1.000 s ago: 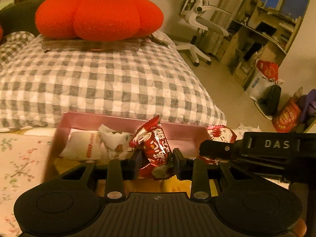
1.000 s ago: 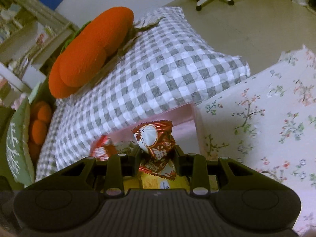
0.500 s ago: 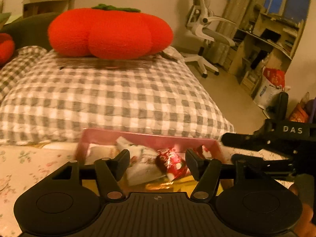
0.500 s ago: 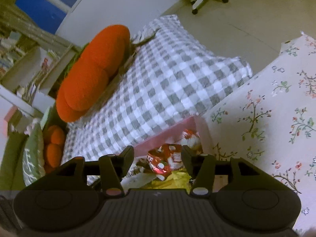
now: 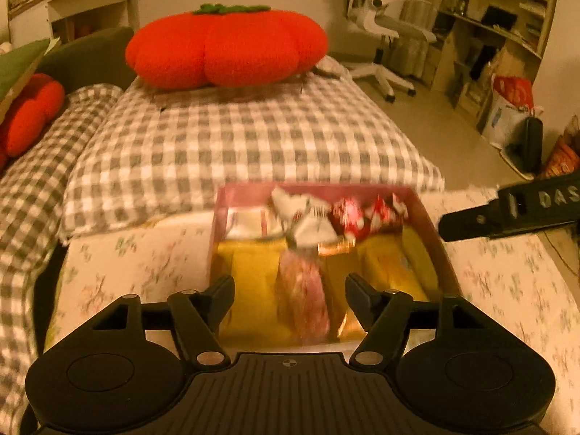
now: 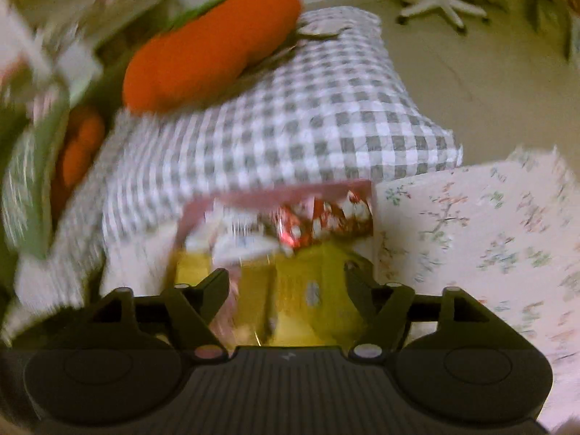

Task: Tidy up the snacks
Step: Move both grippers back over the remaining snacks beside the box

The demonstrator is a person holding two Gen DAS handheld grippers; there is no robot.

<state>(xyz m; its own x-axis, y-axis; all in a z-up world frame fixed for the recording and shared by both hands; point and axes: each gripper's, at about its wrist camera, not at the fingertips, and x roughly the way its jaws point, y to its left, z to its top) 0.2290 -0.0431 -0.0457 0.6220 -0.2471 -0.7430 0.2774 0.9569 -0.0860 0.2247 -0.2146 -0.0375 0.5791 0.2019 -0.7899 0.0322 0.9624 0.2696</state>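
A pink box [image 5: 427, 217] sits on the floral cloth and holds snacks: red packets [image 5: 362, 214] and white packets [image 5: 308, 221] at its far end, yellow packets [image 5: 250, 282] and a pink one [image 5: 304, 290] nearer. My left gripper [image 5: 290, 295] is open and empty above the box's near end. My right gripper [image 6: 286, 290] is open and empty over the same box [image 6: 286, 192]; it shows in the left wrist view [image 5: 507, 214] at the right. The red packets [image 6: 326, 217] lie in the box's far right corner.
A grey checked cushion [image 5: 235, 152] lies behind the box with an orange pumpkin pillow [image 5: 224, 50] on it. The floral cloth [image 5: 119, 279] spreads left and right of the box. An office chair [image 5: 384, 36] and shelves stand at the far right.
Both grippers let go of their red packets, which now lie in the box. Both opened, then pulled back and up from the box.
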